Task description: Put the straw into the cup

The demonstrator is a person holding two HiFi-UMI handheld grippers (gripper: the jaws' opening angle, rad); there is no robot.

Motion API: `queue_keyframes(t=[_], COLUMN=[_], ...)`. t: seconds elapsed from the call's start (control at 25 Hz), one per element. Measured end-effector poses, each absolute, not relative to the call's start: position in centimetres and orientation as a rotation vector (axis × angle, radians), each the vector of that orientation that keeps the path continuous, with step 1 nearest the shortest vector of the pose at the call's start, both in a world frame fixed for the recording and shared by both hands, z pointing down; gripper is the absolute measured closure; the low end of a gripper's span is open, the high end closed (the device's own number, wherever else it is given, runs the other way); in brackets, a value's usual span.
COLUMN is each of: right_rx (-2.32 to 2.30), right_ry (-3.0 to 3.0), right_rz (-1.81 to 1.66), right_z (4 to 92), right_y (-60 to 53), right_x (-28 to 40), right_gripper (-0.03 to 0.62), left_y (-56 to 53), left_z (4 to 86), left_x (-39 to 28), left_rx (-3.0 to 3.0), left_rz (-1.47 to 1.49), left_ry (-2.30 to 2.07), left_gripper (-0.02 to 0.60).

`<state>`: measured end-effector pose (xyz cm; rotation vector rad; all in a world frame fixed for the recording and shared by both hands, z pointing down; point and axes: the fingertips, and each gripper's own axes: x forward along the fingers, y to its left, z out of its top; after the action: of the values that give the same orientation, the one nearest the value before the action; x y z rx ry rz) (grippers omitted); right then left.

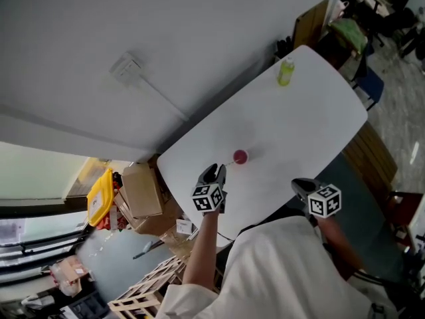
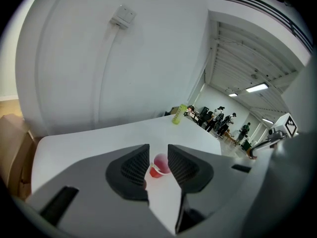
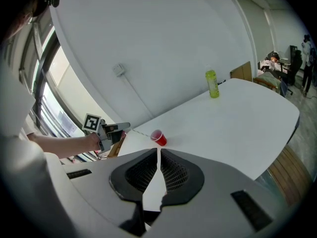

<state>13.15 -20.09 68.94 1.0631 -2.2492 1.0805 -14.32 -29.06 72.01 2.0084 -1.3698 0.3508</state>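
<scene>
A small red cup (image 1: 240, 156) stands on the white table (image 1: 299, 125), near its left edge. A thin pale straw (image 3: 139, 132) appears to lie on the table just left of the cup (image 3: 159, 138). My left gripper (image 1: 216, 171) hovers a short way in front of the cup, open, with nothing between its jaws; the cup (image 2: 159, 164) shows through the gap. My right gripper (image 1: 299, 185) is at the table's near edge, well to the cup's right. Its jaws are shut and hold nothing.
A green bottle (image 1: 285, 72) stands at the far end of the table. Cardboard boxes (image 1: 143, 190) and wooden pallets (image 1: 143, 296) sit on the floor at the left. A white wall runs behind the table. Chairs and desks stand at the upper right.
</scene>
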Motion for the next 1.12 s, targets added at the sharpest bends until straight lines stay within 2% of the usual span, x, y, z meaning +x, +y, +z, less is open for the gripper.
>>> queue_keyframes(t=[0.4,0.88,1.12], right_rx=[1.114,1.228,1.268], right_ry=[-2.293,-2.312,-2.313], right_rz=[1.003,0.968,0.978], right_z=[66.8,65.4,65.4], right_y=[-18.0,-13.3,-10.9], right_x=[11.8,12.0,13.1], right_gripper=[0.55,0.55,0.551], left_y=[-25.7,-20.7,-18.0], left_z=[68.2,66.9,66.3], left_x=[-16.3,-17.8,-17.6], left_rx=[2.086,2.123,2.107], left_rz=[0.302,0.267,0.22], left_ry=[-1.427,-1.421,-1.433], left_gripper=[0.532,0.578,0.58])
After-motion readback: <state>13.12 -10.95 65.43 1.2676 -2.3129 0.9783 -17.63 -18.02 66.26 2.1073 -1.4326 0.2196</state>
